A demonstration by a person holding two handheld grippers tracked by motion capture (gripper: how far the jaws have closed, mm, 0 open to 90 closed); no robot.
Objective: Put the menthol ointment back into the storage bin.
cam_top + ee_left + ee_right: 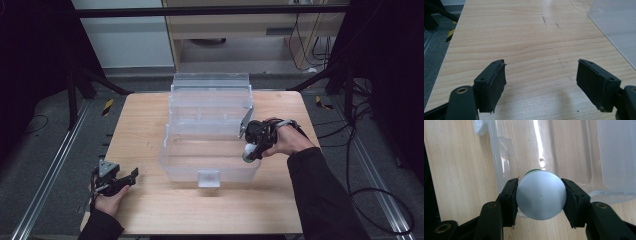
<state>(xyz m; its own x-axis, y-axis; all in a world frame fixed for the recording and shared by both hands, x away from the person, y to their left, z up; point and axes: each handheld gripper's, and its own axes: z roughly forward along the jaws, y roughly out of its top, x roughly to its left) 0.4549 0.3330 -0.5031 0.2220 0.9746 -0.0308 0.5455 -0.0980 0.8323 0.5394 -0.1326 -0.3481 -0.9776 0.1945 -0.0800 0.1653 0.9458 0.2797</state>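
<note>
Between right gripper jaws, bottle

a light wooden table stands on grey carpet; behind it a pale cabinet, black frame bars and cables.

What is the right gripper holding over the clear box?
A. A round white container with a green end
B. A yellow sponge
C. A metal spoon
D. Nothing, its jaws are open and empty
A: in the right gripper view, the right gripper has both pads pressed on a round white container with a green end, above the clear box.
</note>
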